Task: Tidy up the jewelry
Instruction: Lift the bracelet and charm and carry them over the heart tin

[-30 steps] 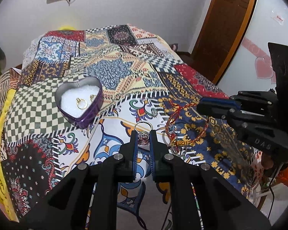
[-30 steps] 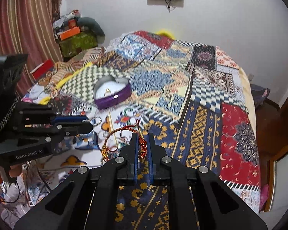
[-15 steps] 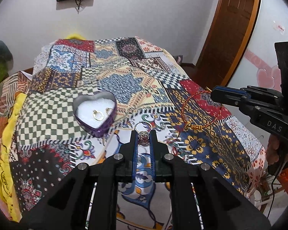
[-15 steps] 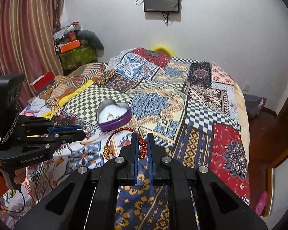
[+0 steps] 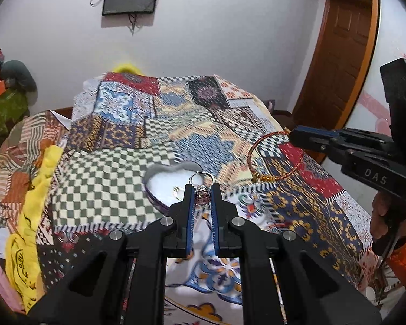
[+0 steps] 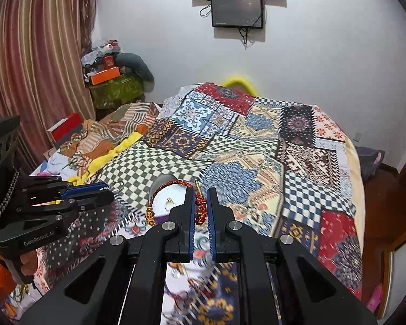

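My left gripper [image 5: 202, 194] is shut on a silver ring with a dark stone [image 5: 202, 195], held above the bed in front of the heart-shaped purple box [image 5: 159, 174]. The box has a white lining and a small gold ring [image 5: 178, 189] inside. My right gripper [image 6: 200, 203] is shut on a red and gold cord bracelet [image 6: 170, 184], which hangs in the air over the box [image 6: 162, 181]. In the left wrist view the bracelet [image 5: 259, 173] dangles from the right gripper's tip [image 5: 297, 135]. The left gripper [image 6: 105, 192] shows at the left of the right wrist view.
A patchwork bedspread [image 5: 192, 124] covers the bed. A yellow cloth [image 5: 35, 205] and striped fabrics lie along its left side. A wooden door [image 5: 338, 62] stands at the right, curtains [image 6: 35, 67] and a cluttered green stand [image 6: 116, 89] at the left.
Both grippers have risen and moved toward the heart-shaped box, each still holding its piece. The bracelet has lifted off the bedspread and now hangs over the box.
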`<action>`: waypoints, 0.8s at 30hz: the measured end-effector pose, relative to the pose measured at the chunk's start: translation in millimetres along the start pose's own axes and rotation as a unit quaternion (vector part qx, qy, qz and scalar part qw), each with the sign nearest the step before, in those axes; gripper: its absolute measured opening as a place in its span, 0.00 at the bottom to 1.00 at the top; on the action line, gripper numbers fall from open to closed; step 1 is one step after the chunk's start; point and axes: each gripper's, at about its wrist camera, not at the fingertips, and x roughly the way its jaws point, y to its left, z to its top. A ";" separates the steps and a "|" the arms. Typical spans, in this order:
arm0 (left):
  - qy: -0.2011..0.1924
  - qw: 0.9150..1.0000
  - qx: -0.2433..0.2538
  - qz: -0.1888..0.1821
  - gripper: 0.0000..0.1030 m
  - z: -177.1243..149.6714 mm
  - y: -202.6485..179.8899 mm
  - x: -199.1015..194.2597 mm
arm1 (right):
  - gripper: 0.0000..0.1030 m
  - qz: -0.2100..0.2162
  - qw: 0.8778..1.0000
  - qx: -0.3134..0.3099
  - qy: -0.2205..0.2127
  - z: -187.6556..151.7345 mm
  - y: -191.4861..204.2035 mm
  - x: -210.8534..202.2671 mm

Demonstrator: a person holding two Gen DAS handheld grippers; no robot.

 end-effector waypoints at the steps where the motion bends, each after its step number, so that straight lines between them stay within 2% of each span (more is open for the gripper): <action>1: -0.003 1.000 -0.001 0.003 0.10 1.9 2.9 -0.1 | 0.07 0.001 1.000 -0.001 0.001 2.3 1.6 5.3; 11: -0.008 1.000 -0.016 0.021 0.10 12.3 34.2 16.9 | 0.07 0.012 1.000 0.001 0.026 15.3 5.2 54.4; 24: 0.021 0.999 -0.021 0.030 0.10 7.9 49.9 59.8 | 0.07 0.050 0.993 0.005 0.111 14.1 9.8 119.7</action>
